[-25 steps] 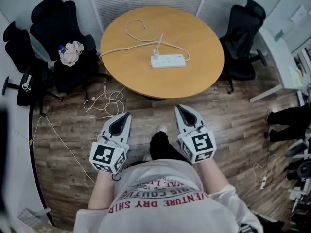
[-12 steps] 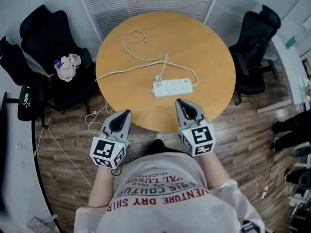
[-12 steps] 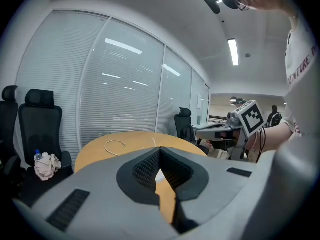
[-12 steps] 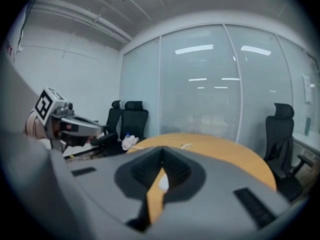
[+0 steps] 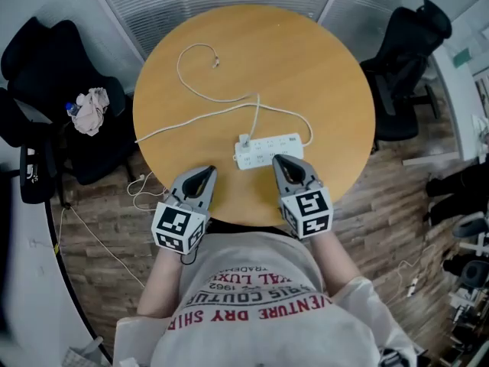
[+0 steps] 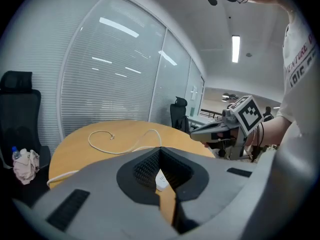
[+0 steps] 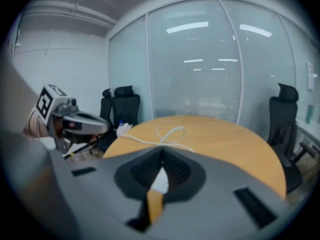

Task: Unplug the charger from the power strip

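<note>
Hovering by power strip [image 5: 267,151], L gripper [image 5: 207,173], R gripper [image 5: 280,161]: jaws closed, empty; shirt [image 5: 260,300] "1962"

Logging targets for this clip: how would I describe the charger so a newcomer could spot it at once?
On the round wooden table, find the white power strip lying near the person's edge. The charger is the small white block at the strip's left end, the only thing standing up from it, trailing a thin white cable.

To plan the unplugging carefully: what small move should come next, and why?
Probably open the left tool and advance it to the small white charger plugged into the left end of the white rectangular power strip: its jaws are shut and short of it.
</note>
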### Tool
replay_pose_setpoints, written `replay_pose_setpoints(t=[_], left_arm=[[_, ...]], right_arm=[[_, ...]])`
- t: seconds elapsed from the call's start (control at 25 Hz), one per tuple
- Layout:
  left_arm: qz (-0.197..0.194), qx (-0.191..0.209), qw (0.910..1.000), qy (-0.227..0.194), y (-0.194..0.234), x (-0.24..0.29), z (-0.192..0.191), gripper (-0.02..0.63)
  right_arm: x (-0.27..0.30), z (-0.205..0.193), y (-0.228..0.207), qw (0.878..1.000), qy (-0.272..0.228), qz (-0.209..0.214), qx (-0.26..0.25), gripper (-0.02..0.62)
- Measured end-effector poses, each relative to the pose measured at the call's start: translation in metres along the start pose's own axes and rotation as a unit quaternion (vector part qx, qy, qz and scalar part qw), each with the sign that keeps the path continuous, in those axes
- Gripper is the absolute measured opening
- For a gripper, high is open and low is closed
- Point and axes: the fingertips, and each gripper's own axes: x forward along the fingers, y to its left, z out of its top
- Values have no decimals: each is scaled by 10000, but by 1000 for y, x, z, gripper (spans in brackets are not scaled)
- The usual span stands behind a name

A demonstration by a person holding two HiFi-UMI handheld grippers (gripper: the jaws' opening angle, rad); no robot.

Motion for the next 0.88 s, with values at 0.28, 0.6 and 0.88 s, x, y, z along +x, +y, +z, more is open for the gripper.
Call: replay_pose_setpoints(t=[0.28,0.6,0.88], left_arm=[[-978,271,9917,792,-4,46,-55,31],[-1493,958,9772,1163,-17,91,-112,31],[-1553,503,9760,1444,-17,122,-138,31]], right_arm=[[41,-28,1,9983,536,-39,214,20],[70,-64,13,9938,1019,240,376,20],[85,-80,17,9906,1240,340,463,21]])
